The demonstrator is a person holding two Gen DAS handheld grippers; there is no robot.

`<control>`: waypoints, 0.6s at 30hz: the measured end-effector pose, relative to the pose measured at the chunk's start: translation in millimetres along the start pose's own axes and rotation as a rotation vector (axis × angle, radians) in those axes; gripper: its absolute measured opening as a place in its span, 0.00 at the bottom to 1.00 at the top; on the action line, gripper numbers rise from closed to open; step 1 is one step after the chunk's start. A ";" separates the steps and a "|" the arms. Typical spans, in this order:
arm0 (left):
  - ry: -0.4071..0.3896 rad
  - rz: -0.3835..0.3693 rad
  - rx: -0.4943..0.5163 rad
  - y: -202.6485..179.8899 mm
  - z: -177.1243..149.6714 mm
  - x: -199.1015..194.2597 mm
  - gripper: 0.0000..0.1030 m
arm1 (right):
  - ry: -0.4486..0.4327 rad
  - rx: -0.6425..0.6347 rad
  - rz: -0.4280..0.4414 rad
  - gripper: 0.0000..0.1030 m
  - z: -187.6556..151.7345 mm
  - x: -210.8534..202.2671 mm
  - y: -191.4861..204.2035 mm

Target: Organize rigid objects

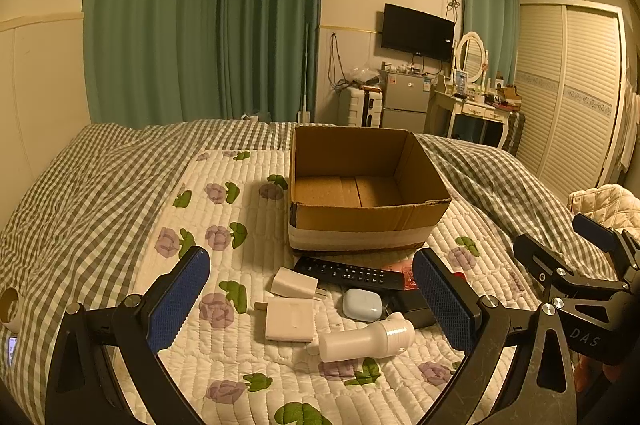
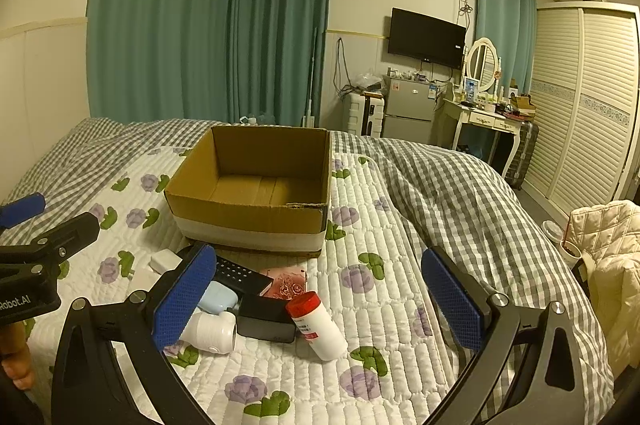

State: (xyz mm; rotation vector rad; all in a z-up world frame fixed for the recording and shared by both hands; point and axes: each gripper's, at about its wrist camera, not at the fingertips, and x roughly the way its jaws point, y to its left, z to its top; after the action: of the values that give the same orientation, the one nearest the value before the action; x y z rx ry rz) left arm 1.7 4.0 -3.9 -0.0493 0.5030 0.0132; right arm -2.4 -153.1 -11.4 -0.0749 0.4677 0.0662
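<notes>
- Left gripper (image 1: 311,305) hovering above the bed (image 1: 80,185), blue pads spread wide apart, gripping nothing.
- Right gripper (image 2: 320,305) hovering likewise, pads wide apart, clamped on nothing; also showing at the right edge of the left wrist view.
- Sitting open-topped on the floral quilt (image 1: 224,209), toward the middle of the bed: cardboard box (image 1: 360,225), nothing showing inside.
- Lying in a loose cluster just in front of the box's near wall, on the quilt:
- Black remote control (image 1: 348,273) lying flat, closest to the box.
- White charger plug (image 1: 294,283) resting just left of the remote, touching or nearly touching its end.
- Flat white adapter (image 1: 289,319) lying nearer the camera than the plug.
- Pale blue earbud case (image 1: 362,305) sitting just in front of the remote.
- White cylindrical device (image 1: 368,341) lying on its side, nearest the left gripper.
- Small black box (image 2: 266,319) resting beside the earbud case, partly hidden in the left wrist view.
- White bottle with red cap (image 2: 316,325) lying tilted on its side, touching the black box, cap pointing toward the cardboard box.
- Pink patterned packet (image 2: 286,285) lying flat between the remote and the bottle.
- Covering the far and right edges of the bed: checked duvet (image 2: 460,193).
</notes>
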 end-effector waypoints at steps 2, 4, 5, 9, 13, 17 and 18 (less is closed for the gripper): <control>-0.002 0.002 -0.002 0.0 -0.1 -0.2 1.00 | 0.002 0.000 0.001 1.00 -1.1 0.5 -0.2; -0.004 0.000 -0.004 0.1 -1.0 0.2 1.00 | 0.002 -0.003 -0.001 1.00 -1.3 0.9 0.4; -0.005 0.000 -0.004 0.1 -1.4 0.4 1.00 | 0.002 -0.005 -0.003 1.00 -1.0 0.7 0.7; -0.003 0.000 -0.003 0.4 -1.3 -0.1 1.00 | 0.002 -0.005 -0.006 1.00 -1.2 0.9 0.7; 0.008 -0.007 -0.015 1.7 -1.9 0.5 1.00 | 0.003 -0.006 -0.010 1.00 -1.9 0.5 0.3; 0.012 -0.001 -0.018 2.0 -2.0 0.7 1.00 | 0.004 -0.004 -0.009 1.00 -2.2 0.2 -0.1; 0.012 0.002 -0.016 1.5 -1.3 0.7 1.00 | 0.003 -0.005 -0.009 1.00 -2.2 0.3 0.4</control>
State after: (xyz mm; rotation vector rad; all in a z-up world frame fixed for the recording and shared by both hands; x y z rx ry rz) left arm 1.6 5.5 -5.4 -0.0643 0.5151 0.0187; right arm -3.1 -152.9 -13.5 -0.0824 0.4698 0.0586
